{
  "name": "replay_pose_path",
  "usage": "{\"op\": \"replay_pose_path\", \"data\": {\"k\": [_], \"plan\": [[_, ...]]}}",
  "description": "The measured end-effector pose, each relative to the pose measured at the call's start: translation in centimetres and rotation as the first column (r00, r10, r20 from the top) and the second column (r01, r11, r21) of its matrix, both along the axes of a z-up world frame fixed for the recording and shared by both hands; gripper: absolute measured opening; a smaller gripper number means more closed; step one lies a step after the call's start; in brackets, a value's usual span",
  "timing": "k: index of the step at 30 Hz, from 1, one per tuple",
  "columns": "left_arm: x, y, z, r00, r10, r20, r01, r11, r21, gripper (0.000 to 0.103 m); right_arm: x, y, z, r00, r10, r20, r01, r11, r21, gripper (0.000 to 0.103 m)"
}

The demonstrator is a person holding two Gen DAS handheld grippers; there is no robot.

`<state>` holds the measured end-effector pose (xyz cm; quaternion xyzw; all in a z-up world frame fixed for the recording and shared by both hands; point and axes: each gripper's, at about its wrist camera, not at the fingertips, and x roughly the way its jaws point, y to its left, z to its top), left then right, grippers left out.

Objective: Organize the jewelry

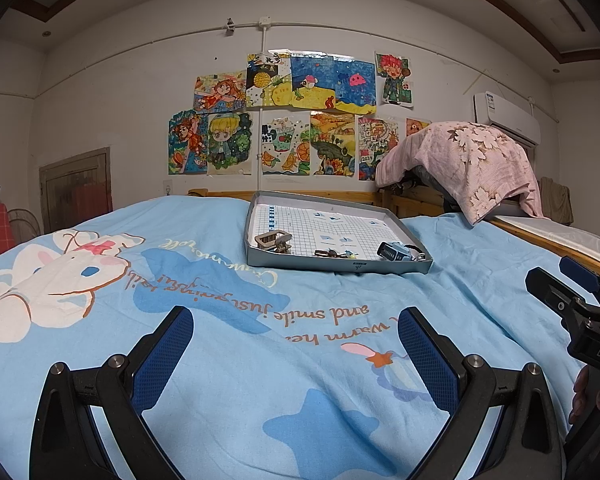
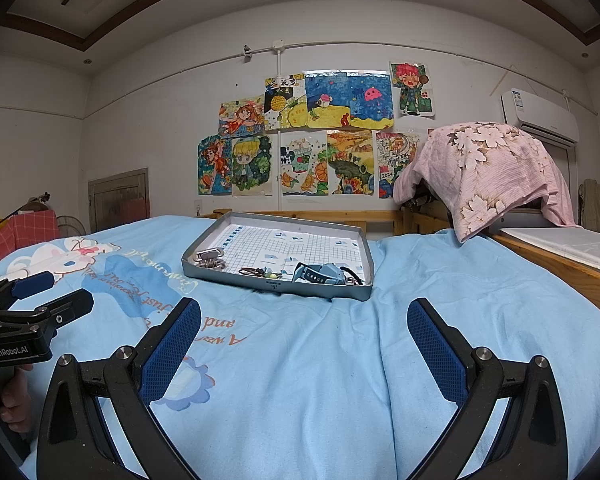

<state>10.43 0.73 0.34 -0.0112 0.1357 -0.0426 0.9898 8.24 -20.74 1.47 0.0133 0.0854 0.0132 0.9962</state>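
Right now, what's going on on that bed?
A person holds a two-finger gripper in each hand over a blue bedspread. Both the left gripper and right gripper are open and empty, short of a grey tray. In the tray lie a blue-grey watch, a metal clip and a small tangle of beaded jewelry. Nothing has been picked up yet.
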Motion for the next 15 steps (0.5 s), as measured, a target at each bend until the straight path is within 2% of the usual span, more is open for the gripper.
{"op": "replay_pose_path", "data": {"k": [10,15], "plan": [[0.0,-0.05,0.01,1.0,-0.002,0.0,0.002,1.0,0.001,0.103,0.01,-0.01,0.0,1.0,-0.001,0.0,0.001,1.0,0.001,0.101],[0.09,0.07,-0.12,1.0,0.005,-0.007,-0.005,1.0,0.025,0.103,0.01,-0.02,0.0,1.0,0.0,0.0,0.0,1.0,0.0,0.101]]}}
